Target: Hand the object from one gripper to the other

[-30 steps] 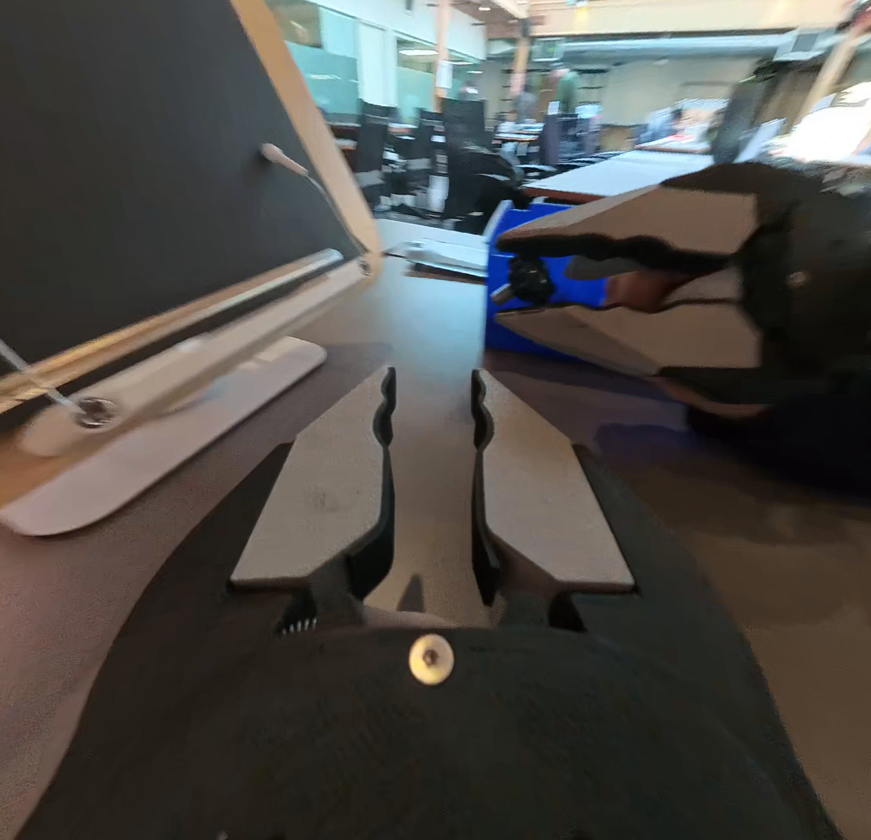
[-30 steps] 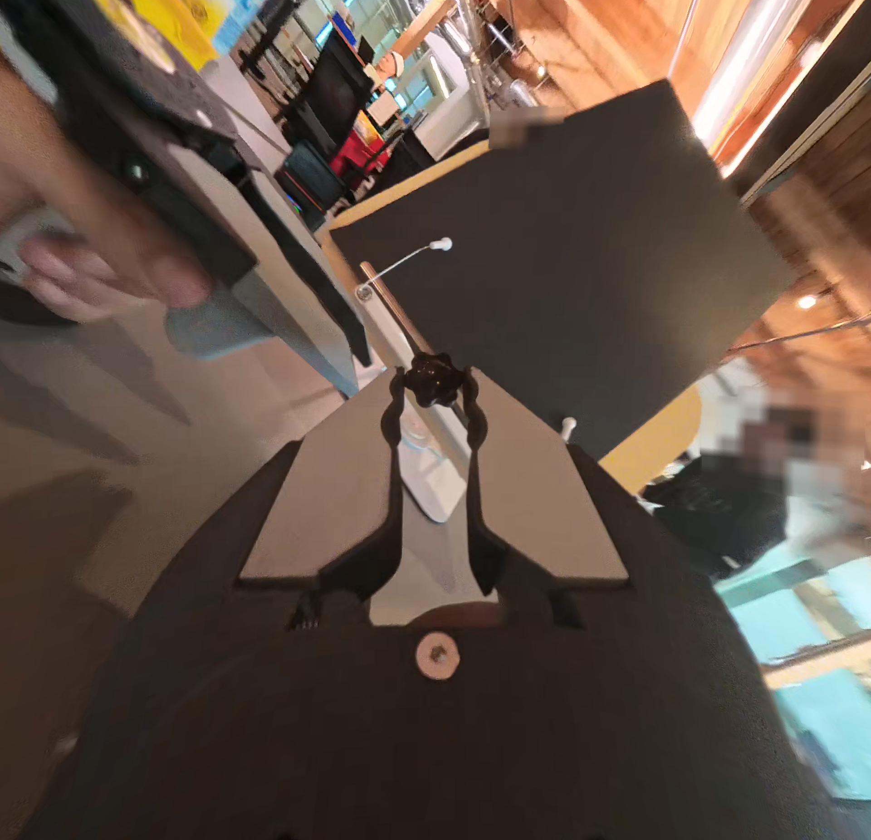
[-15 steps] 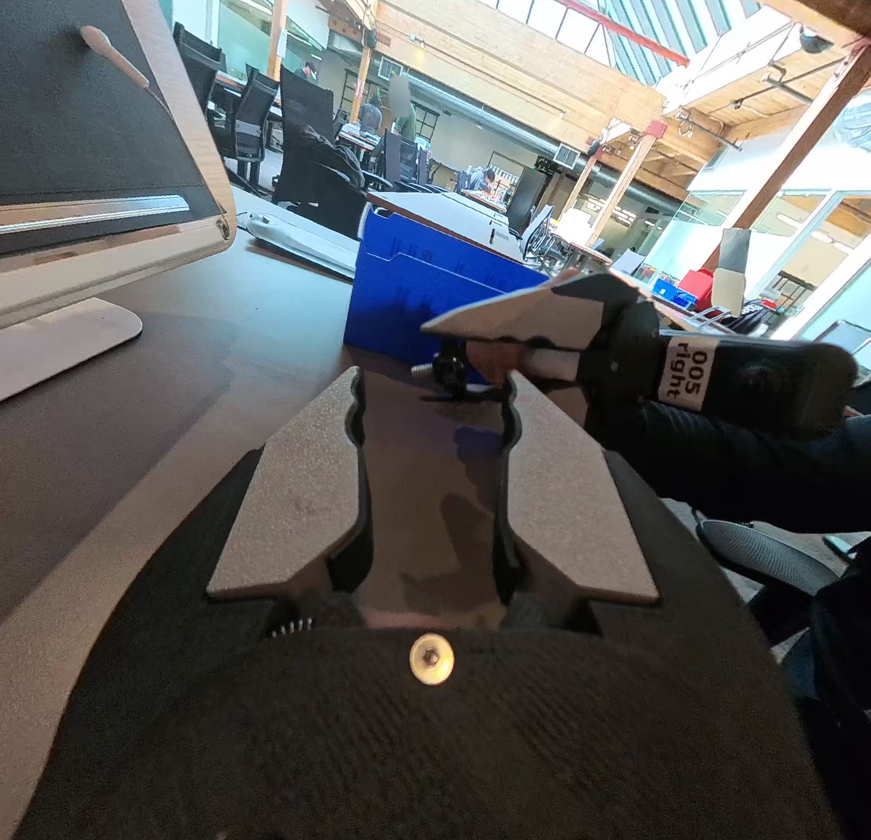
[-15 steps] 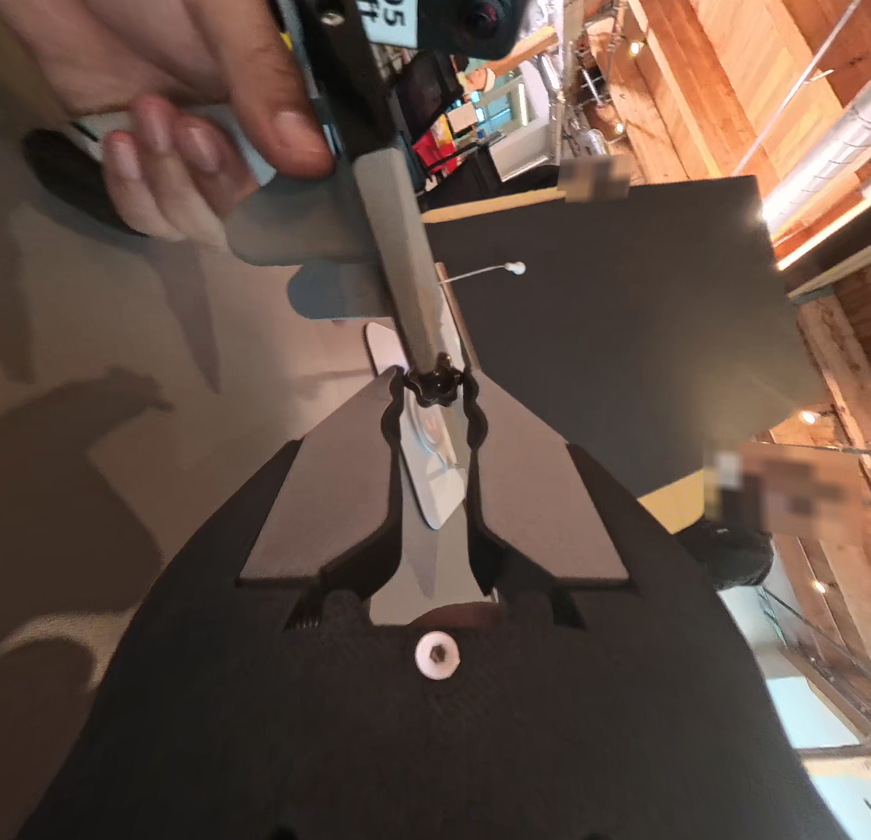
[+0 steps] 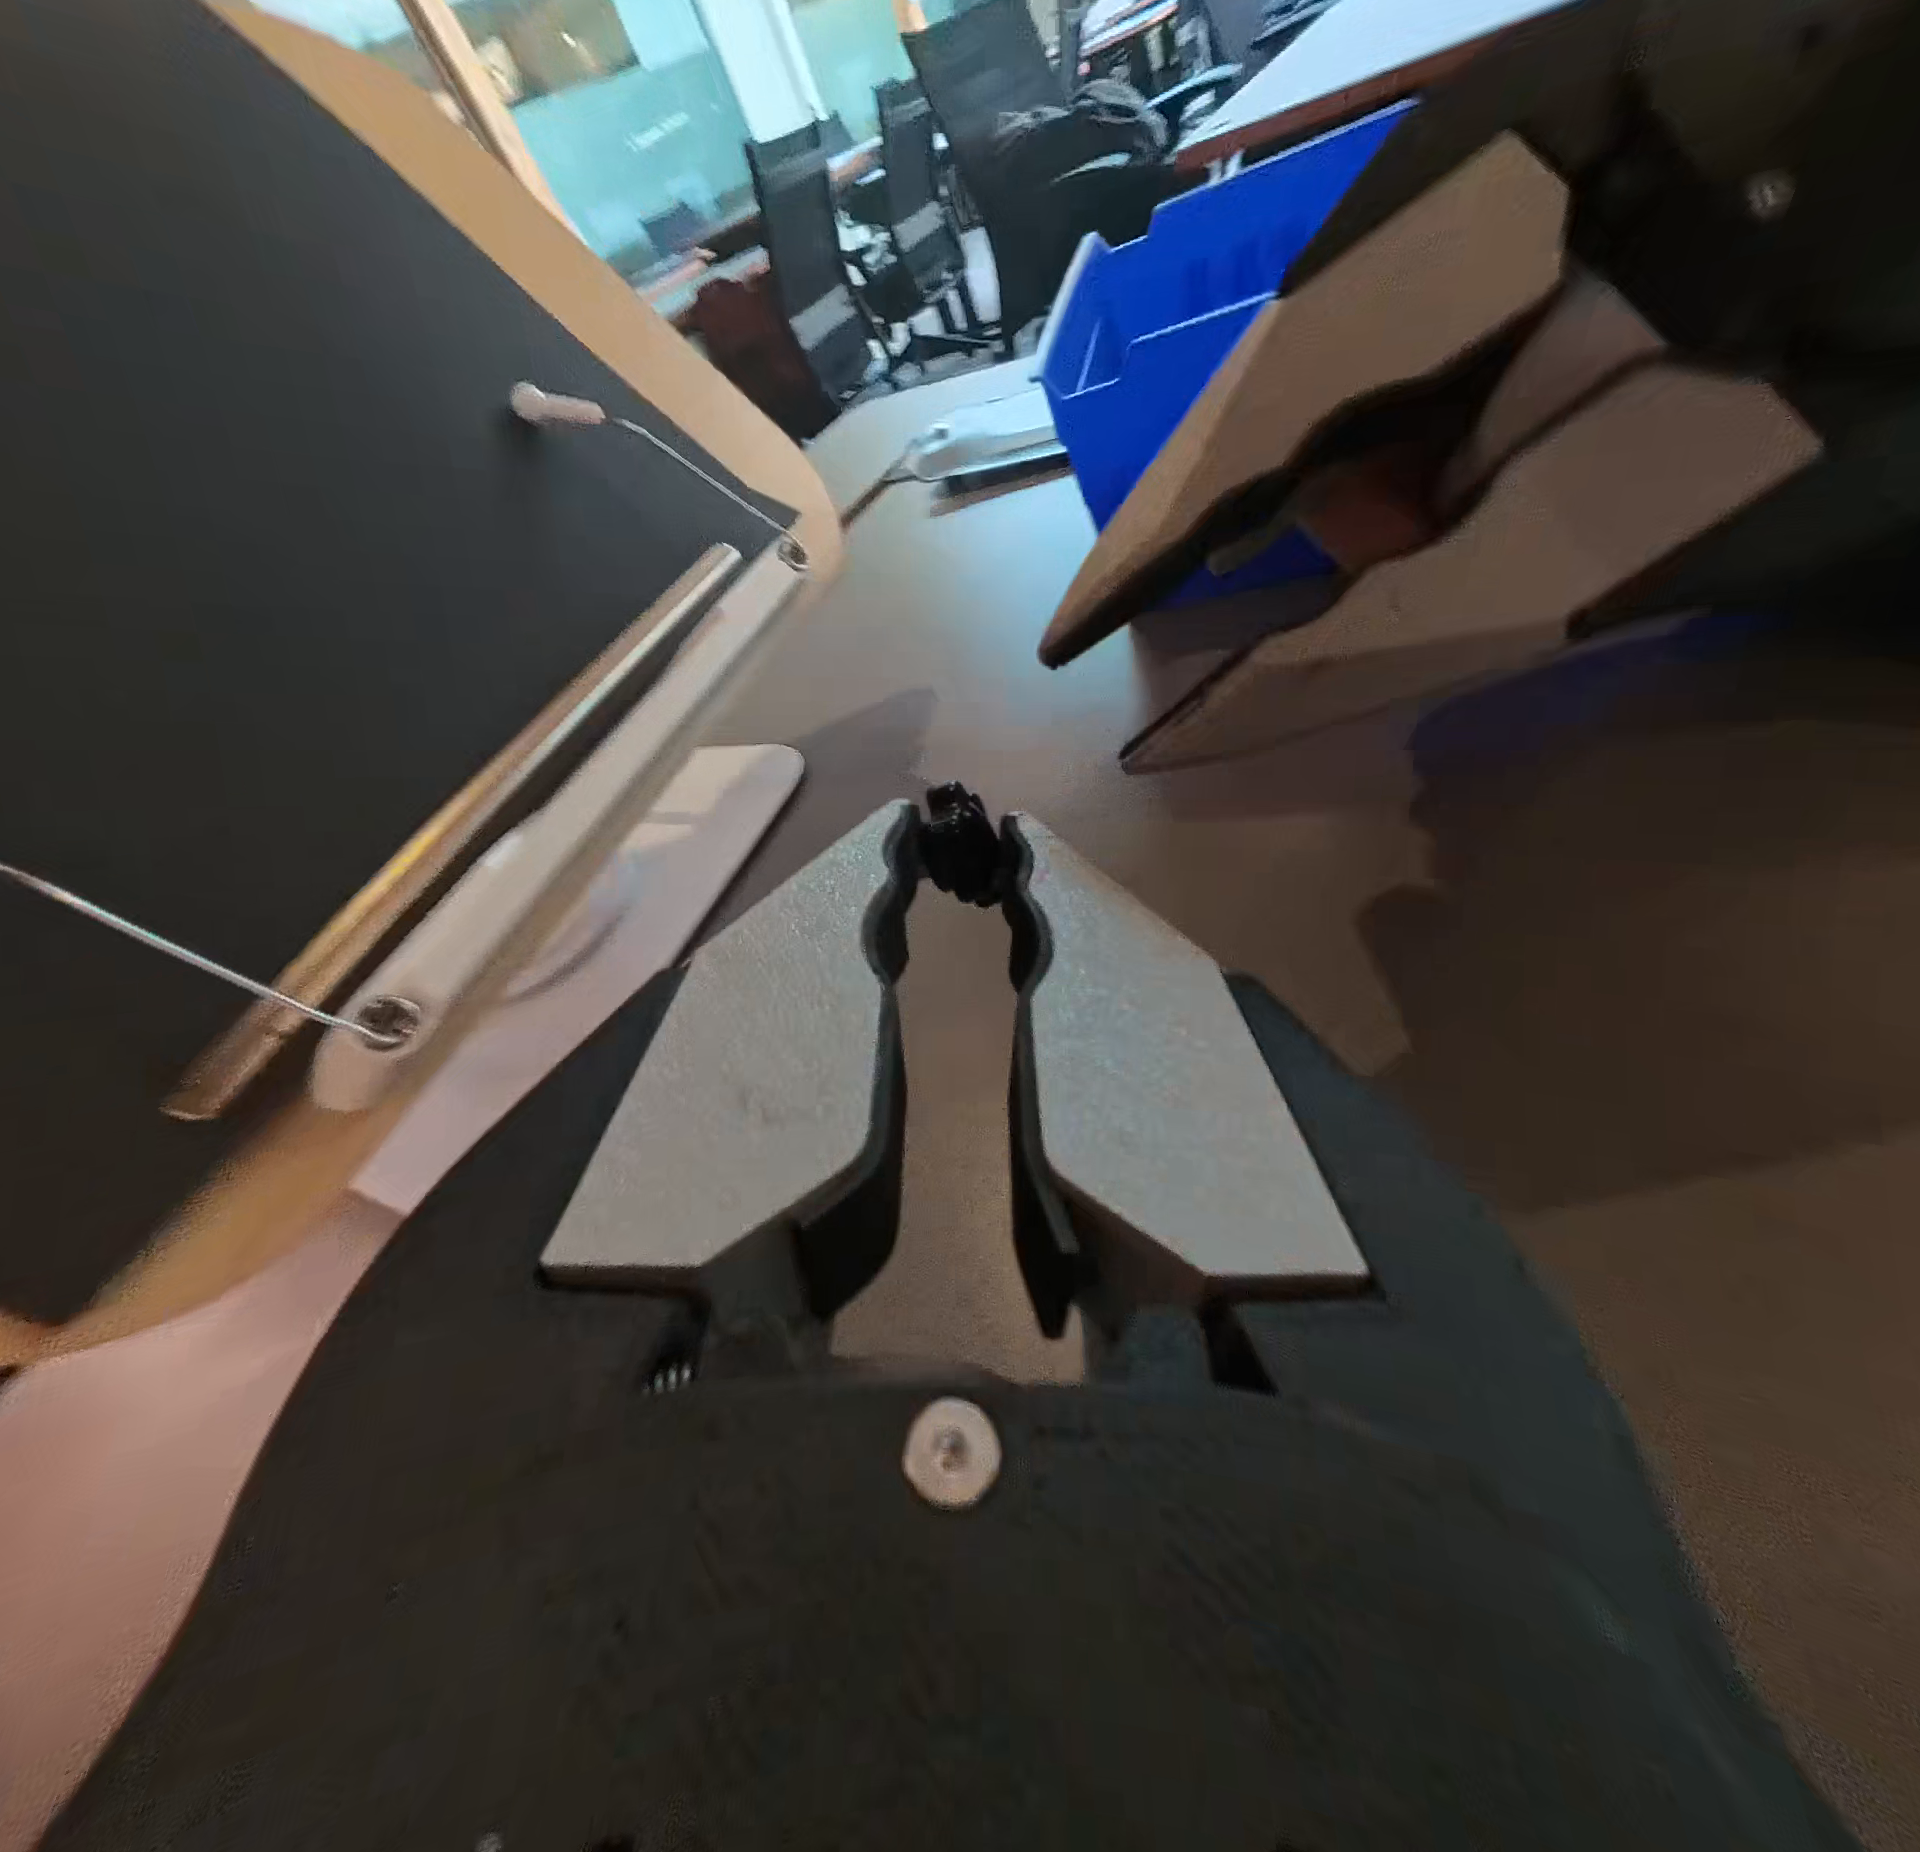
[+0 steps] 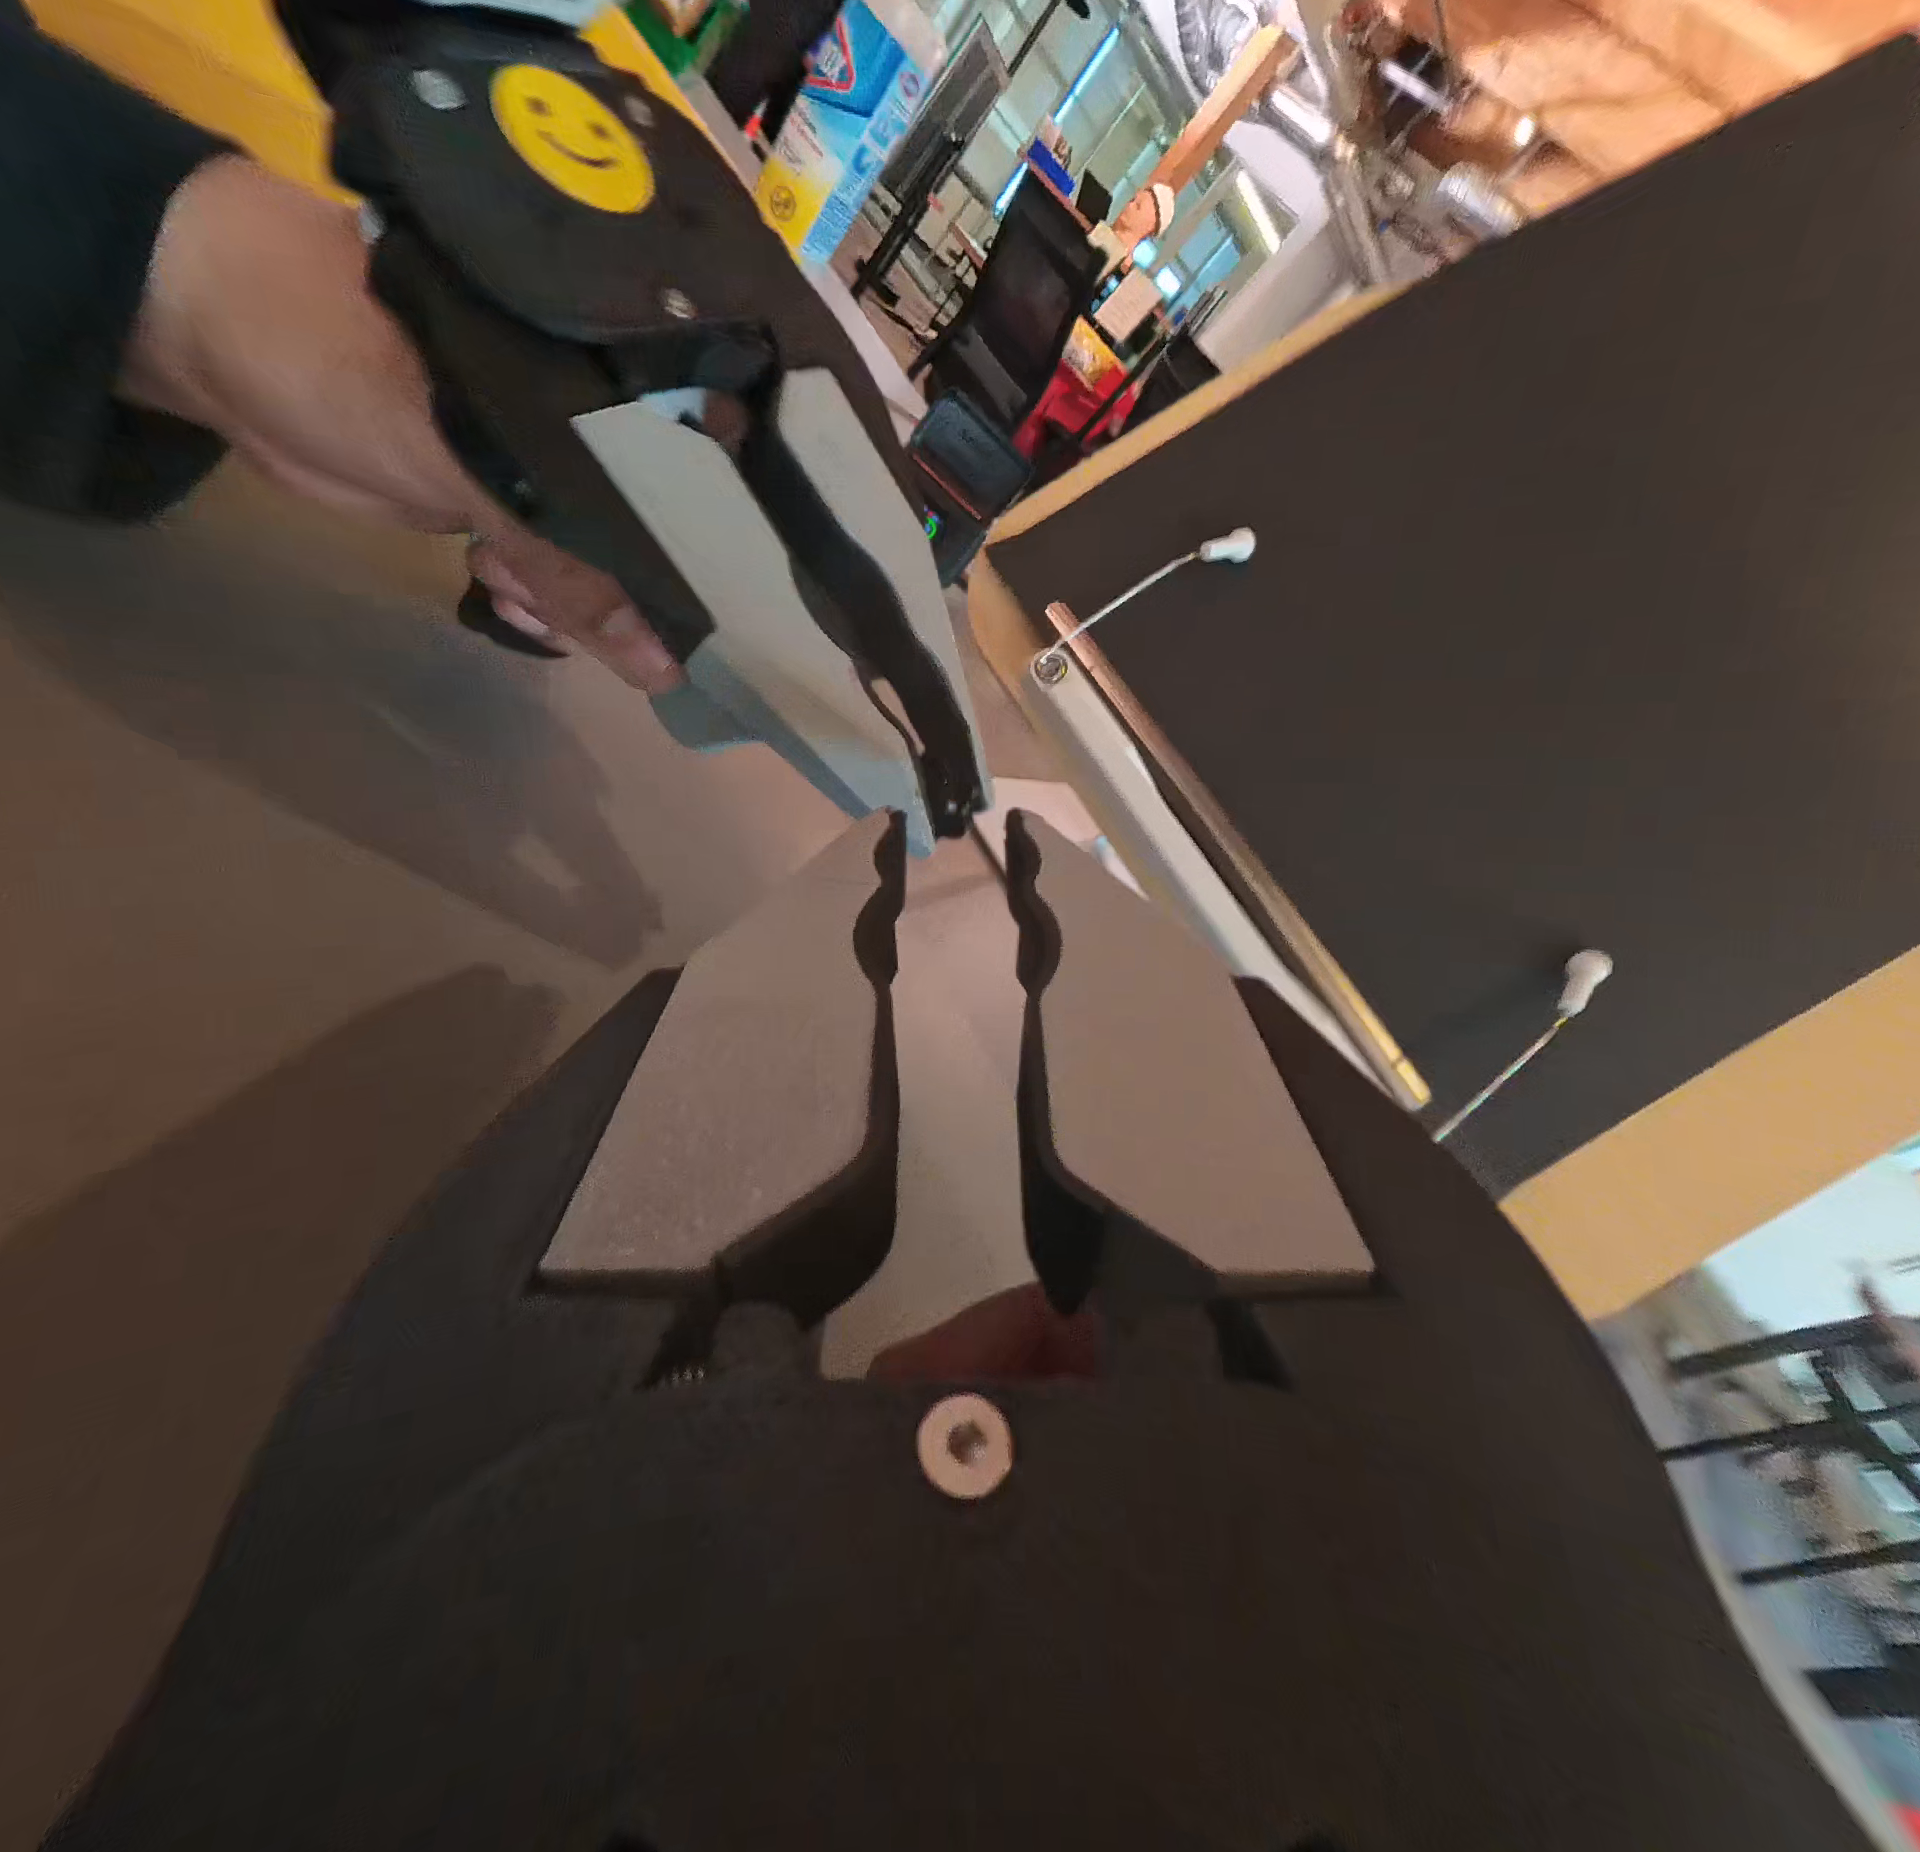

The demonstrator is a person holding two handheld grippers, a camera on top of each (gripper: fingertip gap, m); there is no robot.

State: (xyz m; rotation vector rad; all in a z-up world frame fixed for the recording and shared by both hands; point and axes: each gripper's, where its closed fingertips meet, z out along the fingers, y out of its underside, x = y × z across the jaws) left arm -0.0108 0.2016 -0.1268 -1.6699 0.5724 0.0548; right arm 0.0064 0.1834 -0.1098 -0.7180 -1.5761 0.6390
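A: Left gripper (image 5: pixel 958 846), left wrist view. Its two fingers are drawn in and clamped on a small black knob (image 5: pixel 956 852), pinched at the very tips. The knob sits in the notches there, which is likely why the grip is so far forward: the scalloped edges cradle a small round part.

B: And the other tool in that view?

A: The right gripper (image 5: pixel 1091 696) is far right, above the brown table (image 5: pixel 1039 597), fingers apart and nothing between them. It is well clear of the knob. A blue bin (image 5: pixel 1143 348) stands behind it. A black panel (image 5: pixel 260 452) leans at the left on a pale stand.

B: Right wrist view?

A: The right gripper (image 6: pixel 954 846) has its fingers parted with a bare gap; table and stand show through it. Just beyond its tips is the left gripper (image 6: pixel 951 800), coming in from the upper left, held by a hand (image 6: pixel 416 472). The black knob (image 6: pixel 951 794) is a dark lump at its tip, partly blurred.

B: Judgement on the step?

A: The knob is with the left gripper alone, so the hand-over looks done. The tips are close in this view; I judge the right one stays wide to avoid snagging the knob while parting. The tip-only pinch looks slight; a twist could drop it.
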